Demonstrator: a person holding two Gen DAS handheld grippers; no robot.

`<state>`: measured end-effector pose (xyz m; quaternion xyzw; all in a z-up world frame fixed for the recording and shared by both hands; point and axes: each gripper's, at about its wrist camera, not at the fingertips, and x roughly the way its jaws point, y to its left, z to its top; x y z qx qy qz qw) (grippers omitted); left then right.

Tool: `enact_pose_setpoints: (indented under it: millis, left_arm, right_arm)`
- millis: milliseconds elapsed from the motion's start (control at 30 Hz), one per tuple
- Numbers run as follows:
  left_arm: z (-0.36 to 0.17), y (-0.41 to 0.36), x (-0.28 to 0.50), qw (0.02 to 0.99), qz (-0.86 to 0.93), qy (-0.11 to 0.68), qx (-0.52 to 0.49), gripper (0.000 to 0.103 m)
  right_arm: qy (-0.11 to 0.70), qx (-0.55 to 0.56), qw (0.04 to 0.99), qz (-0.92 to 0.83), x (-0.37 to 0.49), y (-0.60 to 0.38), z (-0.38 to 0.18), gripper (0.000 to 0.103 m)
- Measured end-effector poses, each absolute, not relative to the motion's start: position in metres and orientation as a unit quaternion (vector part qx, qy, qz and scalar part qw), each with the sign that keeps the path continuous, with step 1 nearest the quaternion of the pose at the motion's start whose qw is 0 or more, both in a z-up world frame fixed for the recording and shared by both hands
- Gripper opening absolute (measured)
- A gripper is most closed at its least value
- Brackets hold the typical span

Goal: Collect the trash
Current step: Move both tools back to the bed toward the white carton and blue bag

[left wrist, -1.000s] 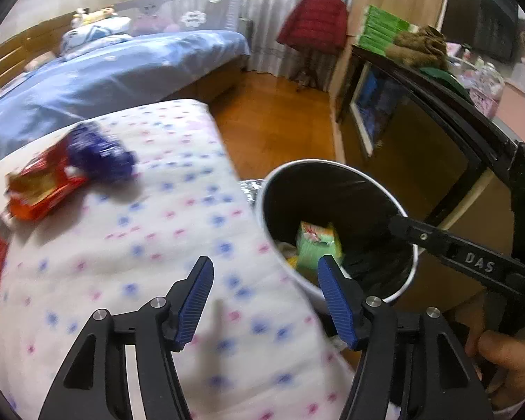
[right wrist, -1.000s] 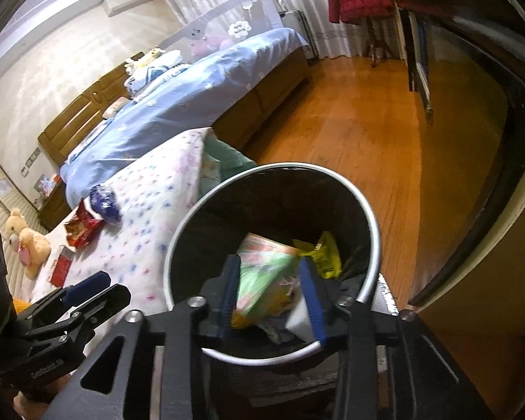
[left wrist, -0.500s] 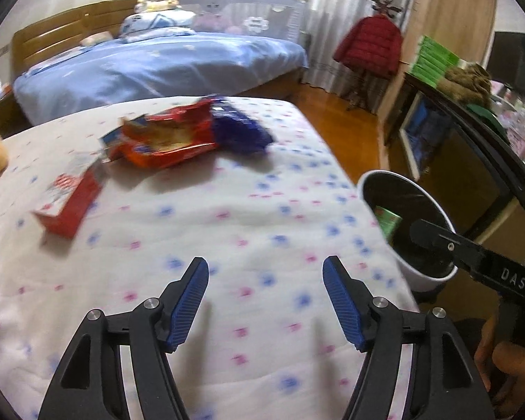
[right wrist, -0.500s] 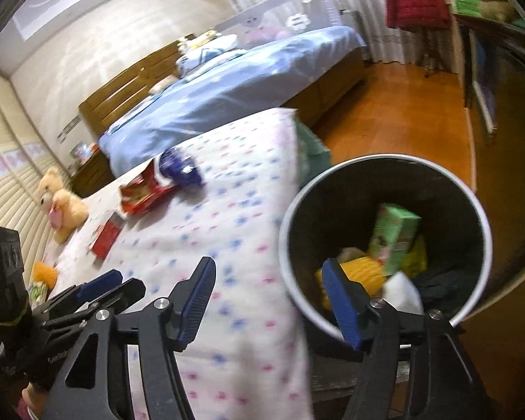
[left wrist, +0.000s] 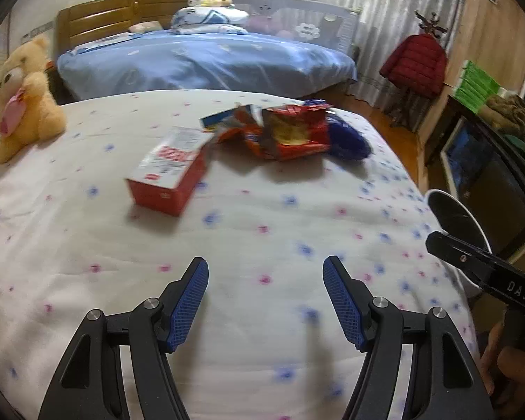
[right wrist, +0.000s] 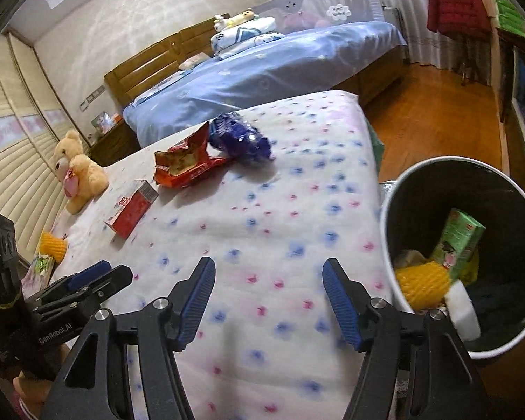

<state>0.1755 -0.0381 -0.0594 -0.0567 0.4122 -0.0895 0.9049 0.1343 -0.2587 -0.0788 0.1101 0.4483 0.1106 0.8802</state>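
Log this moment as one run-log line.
left gripper: open, empty | right gripper: open, empty | red box, chip bag: on bed | bin: part-filled

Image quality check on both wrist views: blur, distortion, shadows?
Left wrist: motion blur smears the sheet dots and red snack bag; left gripper stays sharp; fisheye bends the bed edge, dark corners. Right wrist: right gripper crisp, sheet slightly smeared, bin interior dark, soft finger shadows on the sheet.
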Motion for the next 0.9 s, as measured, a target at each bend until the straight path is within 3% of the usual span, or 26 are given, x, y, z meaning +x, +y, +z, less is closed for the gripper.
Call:
enact_pose_setpoints:
  millis: [267, 900]
  left_arm:
    - [-0.069, -0.017, 0.196, 0.902, -0.058, 0.424, -0.056, 0.072]
    - [-0.078, 0.014, 0.267, 0.899, -0.007, 0.435, -0.048, 0.073]
  right_arm:
    - [0.456, 0.100, 0.876, 0.120, 0.151, -0.243, -0.087, 0.070]
    - [0.456, 0.074, 0.876, 0.137, 0.227, -0.226, -0.095, 0.070]
